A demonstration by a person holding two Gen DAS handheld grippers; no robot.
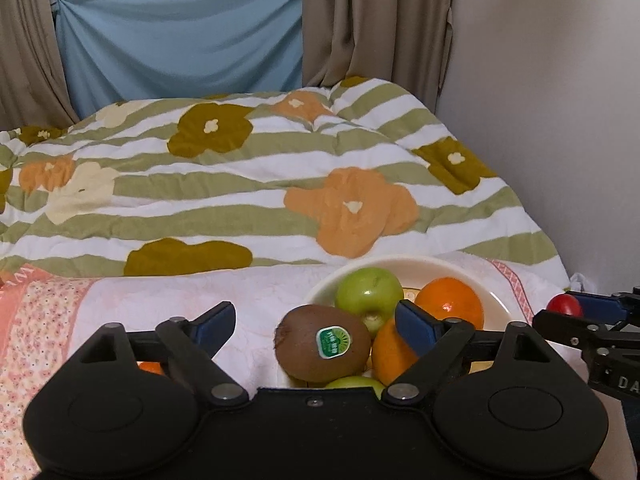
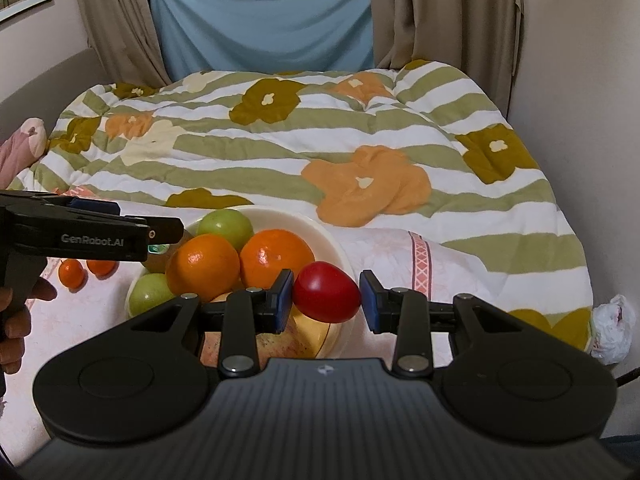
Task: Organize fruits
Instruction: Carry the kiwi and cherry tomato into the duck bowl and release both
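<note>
Over bowl (image 2: 336, 240): L gripper (image 1: 316, 326) agape, R gripper (image 2: 326, 300) pinching tomato (image 2: 326, 298).

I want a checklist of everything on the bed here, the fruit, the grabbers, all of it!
Surface: pink floral sheet over the bed, striped flower quilt behind.
Job's things: cream bowl with green apples, oranges; kiwi at its edge; two small oranges outside it.
Clutter: white plastic bag at the bed edge.
Grippers: left gripper open around the kiwi; right gripper shut on red fruit.
Cables: nothing seen.
Surroundings: curtains, blue cloth, wall.
</note>
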